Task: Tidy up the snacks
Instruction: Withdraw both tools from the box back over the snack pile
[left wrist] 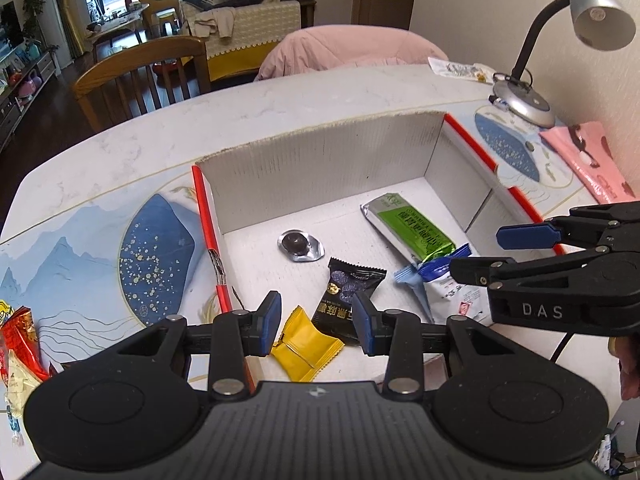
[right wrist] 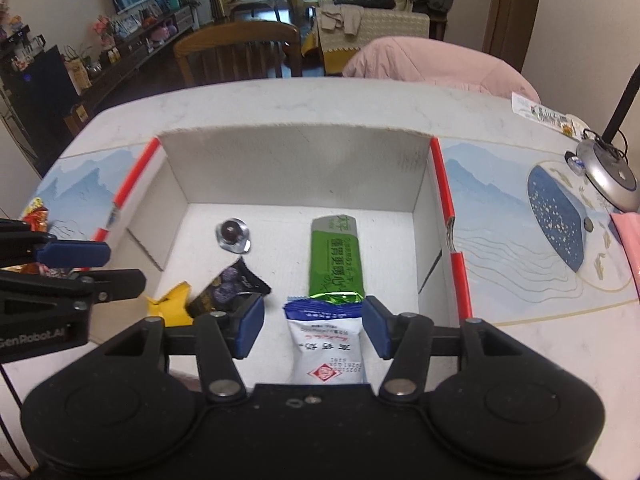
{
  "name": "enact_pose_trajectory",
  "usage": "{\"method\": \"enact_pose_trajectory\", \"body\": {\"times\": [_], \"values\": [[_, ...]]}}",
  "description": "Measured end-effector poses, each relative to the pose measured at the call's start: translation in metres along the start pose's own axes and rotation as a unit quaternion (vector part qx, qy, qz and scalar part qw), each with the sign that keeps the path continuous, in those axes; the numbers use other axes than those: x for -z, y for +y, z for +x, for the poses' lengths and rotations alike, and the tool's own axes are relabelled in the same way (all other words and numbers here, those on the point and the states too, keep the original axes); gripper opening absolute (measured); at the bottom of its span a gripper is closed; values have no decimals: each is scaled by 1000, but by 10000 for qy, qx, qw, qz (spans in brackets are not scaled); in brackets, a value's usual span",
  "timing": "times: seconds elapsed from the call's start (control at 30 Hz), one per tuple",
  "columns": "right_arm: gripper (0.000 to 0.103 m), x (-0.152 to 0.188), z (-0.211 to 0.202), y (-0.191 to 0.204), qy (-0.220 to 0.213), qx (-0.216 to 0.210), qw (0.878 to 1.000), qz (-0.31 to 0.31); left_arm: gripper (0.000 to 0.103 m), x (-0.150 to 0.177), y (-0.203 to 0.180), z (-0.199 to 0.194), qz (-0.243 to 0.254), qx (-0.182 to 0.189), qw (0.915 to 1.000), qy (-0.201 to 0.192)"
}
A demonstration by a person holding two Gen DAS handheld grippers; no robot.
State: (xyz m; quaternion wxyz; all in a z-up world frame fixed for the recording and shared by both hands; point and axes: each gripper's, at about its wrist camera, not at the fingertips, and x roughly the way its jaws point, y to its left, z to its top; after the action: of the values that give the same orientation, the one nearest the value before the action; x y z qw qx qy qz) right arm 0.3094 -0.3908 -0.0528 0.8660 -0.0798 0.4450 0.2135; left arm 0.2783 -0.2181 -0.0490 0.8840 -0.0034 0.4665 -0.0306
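Both grippers are hanging over the open cardboard box (right wrist: 296, 168), pointing down into it; the right gripper (right wrist: 314, 330) is standing with its jaws released, pads apart on either side of the blue-and-white packet (right wrist: 324, 344), which is lying on the box floor between them and not visibly touched by either pad; just beyond those jaws the green bar (right wrist: 335, 258) is lying lengthwise, its near end meeting the packet's crimped edge; the left gripper (left wrist: 316, 326) is also hanging with jaws parted and nothing between the pads, the yellow candy (left wrist: 306, 350) lying below the gap and the black candy (left wrist: 348, 292) just ahead of it; further ahead and slightly to the left, the foil-cupped chocolate (left wrist: 300, 245) is sitting alone. Judging from this, the step in hand is the dropping of snacks into the box, with the blue-and-white packet looking freshly set down; the task seems partly done, since red wrapped snacks (left wrist: 22, 336) are waiting on the table (left wrist: 280, 100) outside the box, well to the left of the left jaws; the next move likely calls for lifting clear of the box walls and swinging the left gripper out toward those wrappers.
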Motion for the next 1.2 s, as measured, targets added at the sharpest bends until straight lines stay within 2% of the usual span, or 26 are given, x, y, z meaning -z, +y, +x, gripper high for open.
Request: {"method": "enact_pose_trajectory", "body": {"times": [0.2,0.4,0.67,0.73,0.8,0.83,0.93,1.07,1.13,1.2], "values": [[62,-1,-21,14,-229,-157,9996,-34,38,4,5,-23,-66,31,9997,-231],[64,0,-42,29,-420,-255,9988,-69,40,12,19,-45,-133,58,9988,-457],[75,6,-60,59,-642,-256,9976,-11,43,29,50,-74,-314,78,9967,-744],[79,7,-62,67,-682,-270,9973,33,46,34,61,-81,-352,98,9962,-797],[81,9,-63,76,-701,-315,9970,95,56,39,72,-87,-407,108,9955,-852],[82,10,-64,81,-723,-338,9968,107,57,41,78,-90,-446,130,9951,-873],[88,13,-65,99,-824,-397,9956,179,58,49,98,-98,-529,146,9945,-896],[90,16,-66,124,-921,-451,9946,190,64,61,125,-108,-577,90,9938,-949],[101,18,-66,137,-972,-452,9940,218,64,68,139,-113,-591,33,9935,-977],[101,21,-67,149,-1081,-458,9928,254,66,75,153,-117,-624,-11,9933,-973]]}}
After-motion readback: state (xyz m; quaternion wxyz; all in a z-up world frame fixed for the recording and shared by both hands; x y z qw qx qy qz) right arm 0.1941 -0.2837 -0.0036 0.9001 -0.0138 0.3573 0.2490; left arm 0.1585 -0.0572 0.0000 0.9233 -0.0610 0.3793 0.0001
